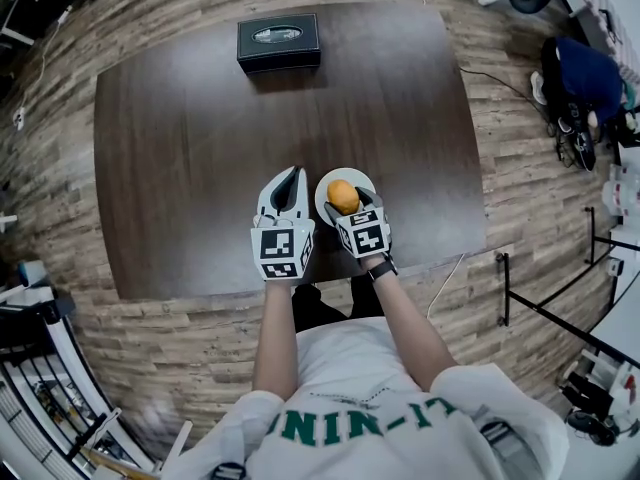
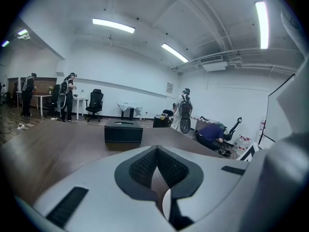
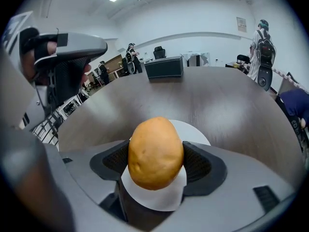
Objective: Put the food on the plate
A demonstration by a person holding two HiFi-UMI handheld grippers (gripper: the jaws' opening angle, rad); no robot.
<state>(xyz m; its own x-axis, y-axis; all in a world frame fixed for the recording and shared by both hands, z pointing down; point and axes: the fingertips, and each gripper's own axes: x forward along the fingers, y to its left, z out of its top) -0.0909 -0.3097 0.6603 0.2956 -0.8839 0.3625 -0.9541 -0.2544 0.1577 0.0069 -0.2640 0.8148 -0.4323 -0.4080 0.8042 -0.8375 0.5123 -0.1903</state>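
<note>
A yellow-brown potato [image 1: 343, 196] [image 3: 155, 153] sits between the pads of my right gripper [image 1: 346, 206] [image 3: 155, 164], which is shut on it. It hangs just over a small white plate [image 1: 324, 189] [image 3: 198, 133] near the table's front edge. My left gripper [image 1: 291, 174] [image 2: 155, 150] rests right beside the plate's left side, shut, with its fingertips touching and nothing between them. A sliver of the plate [image 2: 166, 204] shows through the gap behind the left jaws. The left gripper [image 3: 67, 47] also appears at the upper left of the right gripper view.
A black box [image 1: 278, 41] [image 2: 123, 131] [image 3: 164, 67] stands at the far edge of the dark wooden table [image 1: 200, 168]. Several people, chairs and desks are in the room beyond. A person in blue crouches on the floor at the right [image 1: 585, 88].
</note>
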